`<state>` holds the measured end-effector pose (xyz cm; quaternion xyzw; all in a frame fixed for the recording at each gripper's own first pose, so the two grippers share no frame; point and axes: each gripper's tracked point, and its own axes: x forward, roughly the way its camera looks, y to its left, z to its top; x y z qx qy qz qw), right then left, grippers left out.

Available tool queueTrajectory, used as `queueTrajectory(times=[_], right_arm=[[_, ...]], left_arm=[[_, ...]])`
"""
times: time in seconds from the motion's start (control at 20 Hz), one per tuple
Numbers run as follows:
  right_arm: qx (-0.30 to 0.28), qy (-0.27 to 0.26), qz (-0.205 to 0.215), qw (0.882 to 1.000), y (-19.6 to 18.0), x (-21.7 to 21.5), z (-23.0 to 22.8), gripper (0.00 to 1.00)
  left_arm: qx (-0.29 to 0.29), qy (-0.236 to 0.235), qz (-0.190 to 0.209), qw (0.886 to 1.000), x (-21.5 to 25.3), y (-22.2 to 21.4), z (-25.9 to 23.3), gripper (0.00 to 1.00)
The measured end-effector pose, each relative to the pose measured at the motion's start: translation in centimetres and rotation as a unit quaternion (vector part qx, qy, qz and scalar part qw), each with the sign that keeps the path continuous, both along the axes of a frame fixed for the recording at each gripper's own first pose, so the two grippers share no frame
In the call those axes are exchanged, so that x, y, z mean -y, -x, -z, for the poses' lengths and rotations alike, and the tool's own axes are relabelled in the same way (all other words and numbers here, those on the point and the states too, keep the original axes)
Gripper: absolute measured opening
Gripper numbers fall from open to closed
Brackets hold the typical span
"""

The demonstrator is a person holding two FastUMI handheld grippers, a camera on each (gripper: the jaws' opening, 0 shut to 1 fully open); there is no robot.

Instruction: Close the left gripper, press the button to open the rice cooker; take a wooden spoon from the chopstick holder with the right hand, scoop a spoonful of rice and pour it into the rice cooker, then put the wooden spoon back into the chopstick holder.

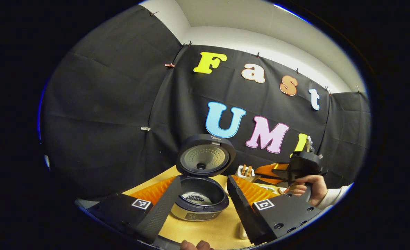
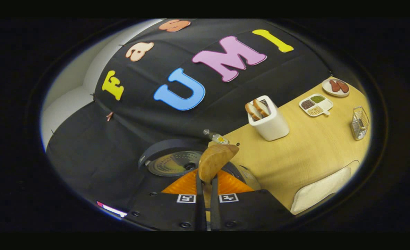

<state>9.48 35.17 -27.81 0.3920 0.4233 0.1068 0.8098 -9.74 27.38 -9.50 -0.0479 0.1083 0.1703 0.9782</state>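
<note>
Left tongs [image 1: 201, 194] spread wide, released, framing the rice cooker [image 1: 201, 201] on the counter [image 1: 208, 229]; its lid [image 1: 205, 156] stands raised. Right tongs [image 2: 206, 194] clenched on the wooden spoon [image 2: 216, 159], bowl above the cooker. Farther off, the white chopstick holder [image 2: 271, 125].

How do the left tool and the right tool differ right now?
The left tool stands wide open and holds nothing, while the right tool is shut on the brown wooden spoon. The left tool frames the round black rice cooker, lid up with dark grains inside; the right tool carries the spoon bowl in front of that raised lid. Both point toward the cooker.
</note>
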Motion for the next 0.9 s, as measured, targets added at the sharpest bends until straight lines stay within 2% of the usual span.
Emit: queueTrajectory(times=[0.1, 0.15, 0.2, 0.35, 0.55, 0.6, 0.65, 0.7, 0.75, 0.8, 0.85, 0.9], right_arm=[[0.001, 0.012, -0.012, 1.0, -0.4, -2.2, 0.9, 0.05], [0.002, 0.018, -0.019, 1.0, -0.6, -3.2, 1.3, 0.1], [0.005, 0.03, -0.029, 0.999, -0.6, -3.9, 1.8, 0.09], [0.025, 0.078, -0.078, 0.994, -0.8, -6.2, 3.3, 0.1], [0.099, 0.154, -0.152, 0.971, -1.7, -9.2, 2.7, 0.09], [0.109, 0.162, -0.169, 0.966, -1.4, -10.1, 2.5, 0.05], [0.115, 0.168, -0.182, 0.962, -1.2, -10.9, 2.7, 0.1], [0.123, 0.179, -0.195, 0.956, -1.0, -11.3, 3.1, 0.1], [0.132, 0.194, -0.208, 0.949, -0.7, -11.6, 3.5, 0.05], [0.139, 0.207, -0.22, 0.943, -0.5, -11.7, 4.0, 0.1], [0.144, 0.216, -0.232, 0.938, -0.2, -12.0, 4.4, 0.05], [0.151, 0.224, -0.244, 0.932, 0.3, -12.3, 4.7, 0.05]], left_arm=[[0.002, 0.0, -0.006, 1.0, -0.6, 0.4, -0.2, 0.92], [0.003, -0.001, -0.008, 1.0, -0.8, 0.4, -0.3, 0.92], [0.004, -0.003, -0.01, 1.0, -0.9, 0.7, -0.4, 0.92], [0.006, -0.006, -0.012, 1.0, -1.3, 1.0, -0.5, 0.92], [0.008, 0.004, -0.018, 1.0, -1.7, 1.2, -0.4, 0.92], [0.008, 0.005, -0.02, 1.0, -1.8, 1.1, -0.2, 0.92], [0.008, 0.006, -0.021, 1.0, -1.9, 1.2, -0.3, 0.92], [0.009, 0.005, -0.022, 1.0, -2.0, 1.4, -0.2, 0.92], [0.009, 0.004, -0.022, 1.0, -2.1, 1.4, -0.3, 0.92], [0.009, 0.002, -0.023, 1.0, -2.2, 1.4, -0.5, 0.92], [0.01, 0.001, -0.024, 1.0, -2.2, 1.4, -0.6, 0.92], [0.009, 0.001, -0.025, 1.0, -2.4, 1.8, -0.4, 0.92]])
